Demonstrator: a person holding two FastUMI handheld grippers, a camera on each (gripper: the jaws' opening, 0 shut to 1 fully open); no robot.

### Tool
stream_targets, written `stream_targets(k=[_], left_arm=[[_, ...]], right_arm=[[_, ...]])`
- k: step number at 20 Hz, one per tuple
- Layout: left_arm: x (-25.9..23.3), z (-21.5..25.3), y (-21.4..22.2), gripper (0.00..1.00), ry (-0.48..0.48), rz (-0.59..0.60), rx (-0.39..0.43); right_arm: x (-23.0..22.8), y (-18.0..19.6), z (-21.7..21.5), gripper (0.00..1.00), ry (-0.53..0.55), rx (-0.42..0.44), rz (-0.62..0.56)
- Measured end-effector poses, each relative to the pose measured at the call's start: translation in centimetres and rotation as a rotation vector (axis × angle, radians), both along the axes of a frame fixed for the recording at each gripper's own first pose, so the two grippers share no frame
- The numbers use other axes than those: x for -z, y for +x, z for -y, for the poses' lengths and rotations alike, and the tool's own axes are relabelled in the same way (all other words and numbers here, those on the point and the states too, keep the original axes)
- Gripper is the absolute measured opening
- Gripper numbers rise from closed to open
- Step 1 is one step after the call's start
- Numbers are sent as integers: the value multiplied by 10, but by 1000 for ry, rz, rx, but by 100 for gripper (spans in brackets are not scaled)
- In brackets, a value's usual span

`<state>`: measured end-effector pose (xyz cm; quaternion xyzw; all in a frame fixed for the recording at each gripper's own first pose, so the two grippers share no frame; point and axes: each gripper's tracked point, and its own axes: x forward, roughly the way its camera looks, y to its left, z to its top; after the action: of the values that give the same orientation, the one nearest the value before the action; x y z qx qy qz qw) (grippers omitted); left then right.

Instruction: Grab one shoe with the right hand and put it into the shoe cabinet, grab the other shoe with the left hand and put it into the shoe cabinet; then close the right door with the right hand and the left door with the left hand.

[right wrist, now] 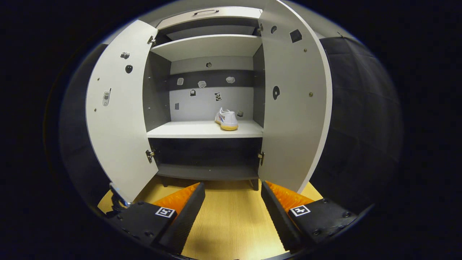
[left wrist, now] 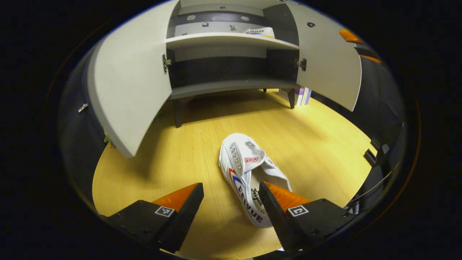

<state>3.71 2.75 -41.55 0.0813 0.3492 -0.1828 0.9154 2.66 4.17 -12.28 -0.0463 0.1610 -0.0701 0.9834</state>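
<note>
A white shoe (left wrist: pixel 249 177) with red and blue stripes lies on the wooden floor (left wrist: pixel 180 151), toe toward the cabinet. My left gripper (left wrist: pixel 231 209) hangs open just above its heel end, the right finger (left wrist: pixel 274 209) over the shoe's side. The grey shoe cabinet (left wrist: pixel 223 54) stands ahead with both doors open. A second white shoe (right wrist: pixel 227 119) sits on the middle shelf (right wrist: pixel 205 129), toward its right side; it is also seen as the shoe on the shelf (left wrist: pixel 260 32). My right gripper (right wrist: pixel 232 209) is open and holds nothing, in front of the cabinet.
The left door (right wrist: pixel 115 108) and right door (right wrist: pixel 292 101) swing out toward me on either side. The lower shelf (right wrist: pixel 205 171) is dark and bare. Some purple and white items (left wrist: pixel 303 95) stand beside the cabinet's right leg.
</note>
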Motion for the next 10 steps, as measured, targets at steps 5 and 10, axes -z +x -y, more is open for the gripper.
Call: stream_targets(k=[5, 10], left_arm=[[14, 7, 29, 93, 54, 2, -33], [21, 10, 46, 71, 113, -27, -79]], right_arm=[[11, -14, 10, 99, 12, -24, -39], [15, -16, 12, 99, 32, -62, -60]])
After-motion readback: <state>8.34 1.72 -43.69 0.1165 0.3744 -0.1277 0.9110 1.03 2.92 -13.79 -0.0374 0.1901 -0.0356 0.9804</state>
